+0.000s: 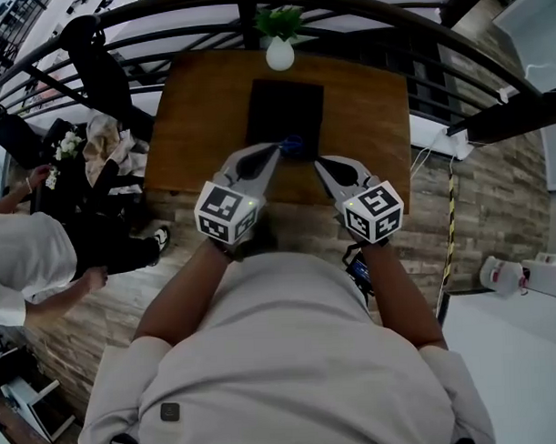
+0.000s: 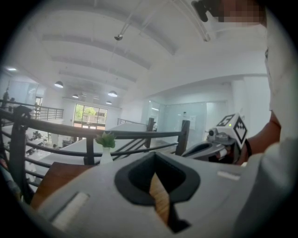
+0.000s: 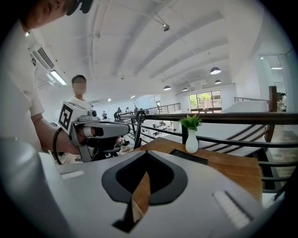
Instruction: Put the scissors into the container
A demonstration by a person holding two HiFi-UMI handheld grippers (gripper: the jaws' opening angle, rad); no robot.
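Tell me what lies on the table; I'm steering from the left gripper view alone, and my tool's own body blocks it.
Observer: A black rectangle lies on the wooden table, on the near side of the white vase.
Operator: Any scissors?
Observer: A small blue item, perhaps their handles, sits at the rectangle's near edge, beside the left tool.
Operator: Anyone nearby?
Observer: A person in white stands left of the table.

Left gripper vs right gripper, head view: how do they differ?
The left gripper has its tip right by the blue item at the near edge of the black tray. The right gripper has its tip off the tray's near right corner, over bare table. The left gripper angles rightward and the right gripper angles leftward. Shared: both have their jaws together with nothing held.
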